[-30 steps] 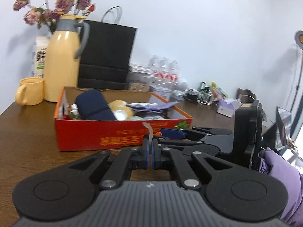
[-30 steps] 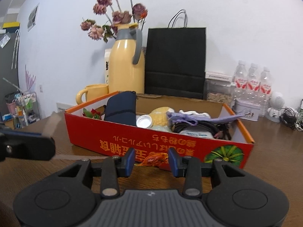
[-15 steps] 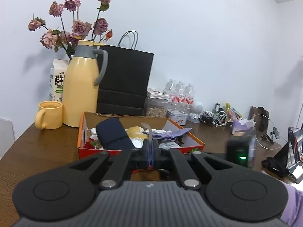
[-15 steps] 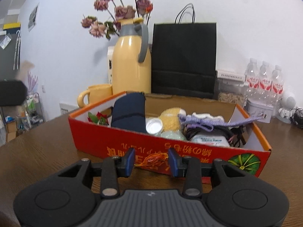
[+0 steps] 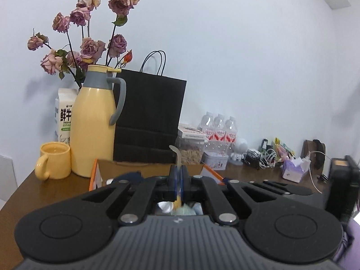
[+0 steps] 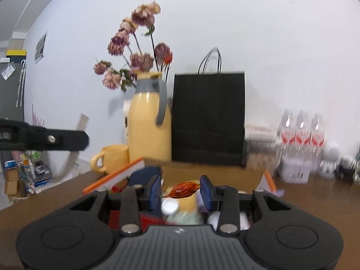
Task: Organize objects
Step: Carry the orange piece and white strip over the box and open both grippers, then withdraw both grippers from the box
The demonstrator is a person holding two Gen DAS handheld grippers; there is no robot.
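Left wrist view: my left gripper (image 5: 178,180) is pinched nearly flat on a thin translucent strip (image 5: 177,157) that stands up from between the blue pads and curls over at its tip. I hold it above the orange-edged cardboard box (image 5: 95,175), whose near contents show only as blurred scraps through the gaps in the linkage. Behind the box, on the brown table (image 5: 27,189), stand a yellow mug (image 5: 54,163), a yellow thermos jug (image 5: 94,121) with a grey handle, a milk carton (image 5: 64,114), dried roses (image 5: 90,36) and a black paper bag (image 5: 148,119). Farther right along the wall are a jar of grain (image 5: 191,150), three water bottles (image 5: 218,129), a tangle of cables (image 5: 263,157) and a lilac tissue pack (image 5: 293,167). The body of my right gripper (image 5: 281,187) lies low at the right, beside the box.

Right wrist view: my right gripper (image 6: 181,190) is set at a moderate width, and a reddish-orange wrapped piece (image 6: 183,189) is held between the blue pads, above the open box (image 6: 112,177). Inside, a dark blue roll (image 6: 141,174) and a white round cap (image 6: 169,205) can be made out; the rest is smeared by blur. One black finger (image 6: 65,139) of my left gripper reaches in from the left edge, with the pale strip (image 6: 73,155) hanging below it. The jug (image 6: 149,121), mug (image 6: 111,157), bag (image 6: 208,119) and bottles (image 6: 301,132) stand behind.
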